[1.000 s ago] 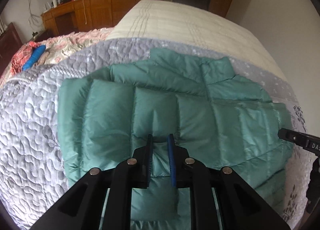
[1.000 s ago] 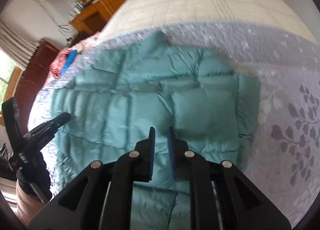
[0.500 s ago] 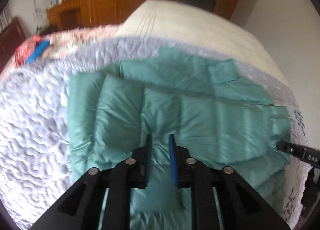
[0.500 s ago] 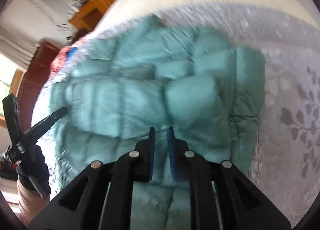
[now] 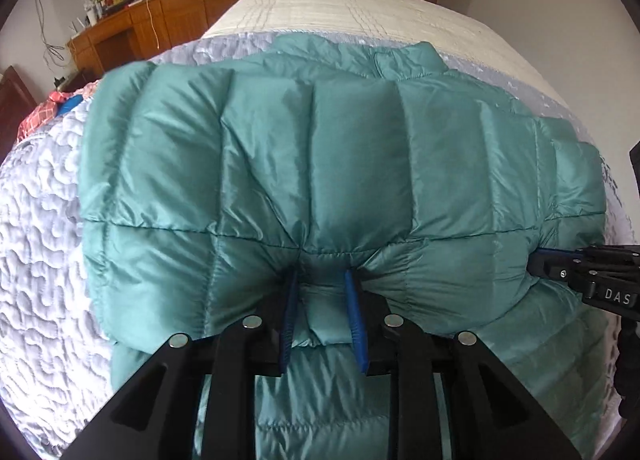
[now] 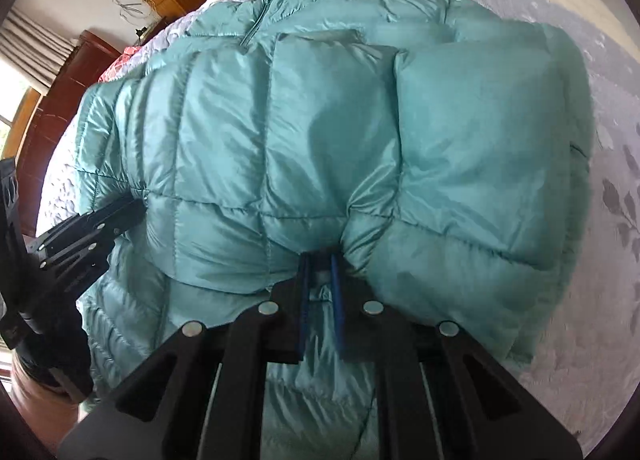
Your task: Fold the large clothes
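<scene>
Both claws | left claw (image 5: 322, 302) opening, jacket (image 5: 320, 163) fold between

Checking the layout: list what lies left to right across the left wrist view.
Red checked cloth → grey quilt → green puffer jacket → right gripper at the jacket's right edge.

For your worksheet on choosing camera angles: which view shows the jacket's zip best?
The right wrist view: the zip runs down from the collar of the green jacket, plainly in sight. In the left wrist view the collar shows, but no zip can be made out.
</scene>
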`<control>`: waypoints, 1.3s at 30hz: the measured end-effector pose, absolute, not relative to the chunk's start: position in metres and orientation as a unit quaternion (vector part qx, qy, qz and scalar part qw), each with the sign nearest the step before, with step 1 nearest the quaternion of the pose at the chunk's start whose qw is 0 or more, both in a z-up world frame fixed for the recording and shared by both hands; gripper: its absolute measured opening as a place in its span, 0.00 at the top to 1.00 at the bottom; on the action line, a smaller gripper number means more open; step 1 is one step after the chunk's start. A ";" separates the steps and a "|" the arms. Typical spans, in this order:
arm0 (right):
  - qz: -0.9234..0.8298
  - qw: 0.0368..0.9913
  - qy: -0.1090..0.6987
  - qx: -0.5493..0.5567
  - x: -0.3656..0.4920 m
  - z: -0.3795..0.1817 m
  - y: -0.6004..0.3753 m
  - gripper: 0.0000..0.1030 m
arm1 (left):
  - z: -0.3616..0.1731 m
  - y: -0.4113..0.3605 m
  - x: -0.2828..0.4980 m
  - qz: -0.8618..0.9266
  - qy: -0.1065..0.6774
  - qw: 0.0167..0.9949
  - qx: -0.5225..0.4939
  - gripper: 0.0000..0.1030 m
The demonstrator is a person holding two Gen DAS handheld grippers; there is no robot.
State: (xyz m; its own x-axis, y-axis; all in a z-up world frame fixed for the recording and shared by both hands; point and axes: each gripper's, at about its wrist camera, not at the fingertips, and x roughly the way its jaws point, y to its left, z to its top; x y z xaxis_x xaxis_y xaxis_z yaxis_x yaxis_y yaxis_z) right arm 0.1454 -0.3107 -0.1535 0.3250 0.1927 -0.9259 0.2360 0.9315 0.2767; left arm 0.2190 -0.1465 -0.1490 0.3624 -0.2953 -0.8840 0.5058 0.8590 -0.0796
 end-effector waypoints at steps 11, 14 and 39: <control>0.026 0.831 0.511 0.218 0.086 -0.089 -0.327 0.71 | -0.099 -0.098 0.206 -0.247 0.504 0.825 0.061 0.51; 0.025 0.838 0.498 0.220 0.041 -0.072 -0.336 0.62 | -0.077 -0.052 0.182 -0.243 0.493 0.834 0.059 0.36; 0.035 0.752 0.569 0.331 -0.176 -0.141 -0.322 0.33 | -0.136 0.113 0.036 -0.178 0.625 0.760 -0.024 0.32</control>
State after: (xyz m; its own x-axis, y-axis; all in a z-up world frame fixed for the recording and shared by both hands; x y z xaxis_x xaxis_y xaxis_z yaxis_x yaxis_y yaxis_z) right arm -0.1755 -0.3224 -0.1405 0.3506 0.4294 -0.8323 0.3243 0.7781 0.5380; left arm 0.0356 0.1126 -0.1359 0.1558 -0.3014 -0.9407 0.2404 0.9352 -0.2598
